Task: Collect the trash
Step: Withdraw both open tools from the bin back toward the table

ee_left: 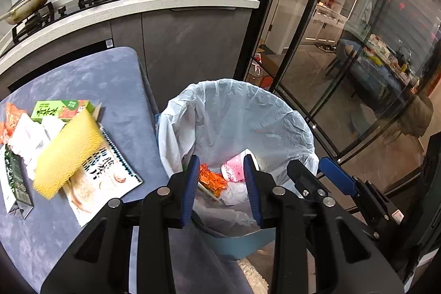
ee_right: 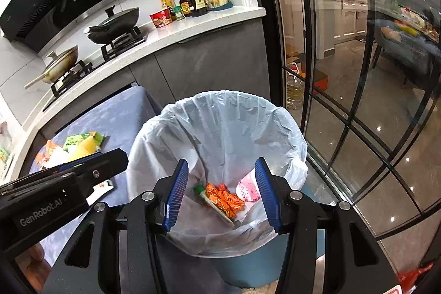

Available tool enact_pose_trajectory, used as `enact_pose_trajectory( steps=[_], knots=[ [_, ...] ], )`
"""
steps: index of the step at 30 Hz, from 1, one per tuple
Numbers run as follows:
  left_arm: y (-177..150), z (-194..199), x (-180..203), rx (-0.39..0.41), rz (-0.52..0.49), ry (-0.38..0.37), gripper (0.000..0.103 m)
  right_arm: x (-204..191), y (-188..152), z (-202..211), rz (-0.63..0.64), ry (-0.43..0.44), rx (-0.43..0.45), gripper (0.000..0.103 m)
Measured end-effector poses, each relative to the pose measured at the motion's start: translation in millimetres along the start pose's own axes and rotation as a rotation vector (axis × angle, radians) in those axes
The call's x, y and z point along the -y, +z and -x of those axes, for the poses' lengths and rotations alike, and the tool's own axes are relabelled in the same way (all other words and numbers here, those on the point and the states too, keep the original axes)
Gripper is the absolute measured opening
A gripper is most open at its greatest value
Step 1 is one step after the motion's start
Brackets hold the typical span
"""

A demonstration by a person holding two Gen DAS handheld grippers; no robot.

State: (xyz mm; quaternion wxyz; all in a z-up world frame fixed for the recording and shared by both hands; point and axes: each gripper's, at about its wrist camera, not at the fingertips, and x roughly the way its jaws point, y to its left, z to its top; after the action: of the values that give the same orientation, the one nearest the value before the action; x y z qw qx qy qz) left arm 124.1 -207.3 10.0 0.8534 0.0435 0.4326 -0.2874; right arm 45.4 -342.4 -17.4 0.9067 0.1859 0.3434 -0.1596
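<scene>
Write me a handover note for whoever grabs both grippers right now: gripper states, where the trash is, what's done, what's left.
Left gripper: open, empty, above the bin.
Right gripper: open, empty, also above the bin.
Trash bin: white liner, beside the blue-covered table.
Done: orange wrapper, pink cup and a green-capped tube lie in the bin.
Left on the table: green box, yellow foam sleeve, white tissue, orange wrapper piece, dark green carton. The spiral notebook under the sleeve may not be trash; check before binning.
</scene>
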Motion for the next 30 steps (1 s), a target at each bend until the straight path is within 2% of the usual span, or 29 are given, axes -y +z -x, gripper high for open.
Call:
enact_pose_trajectory(
  steps=[14, 21, 30],
  knots=[
    [-17, 37, -38, 0.029, 0.054, 0.037, 0.031, -39, -11, 28, 0.055, 0.033, 0.007, 0.049],
    [-29, 53, -71, 0.033, 0.107, 0.067, 0.031, -68, -19, 33, 0.097, 0.061, -0.004, 0.049],
    [-52, 70, -131, 0.022, 0.210, 0.136, 0.031, -115, -35, 29, 0.161, 0.108, -0.042, 0.049]
  ],
)
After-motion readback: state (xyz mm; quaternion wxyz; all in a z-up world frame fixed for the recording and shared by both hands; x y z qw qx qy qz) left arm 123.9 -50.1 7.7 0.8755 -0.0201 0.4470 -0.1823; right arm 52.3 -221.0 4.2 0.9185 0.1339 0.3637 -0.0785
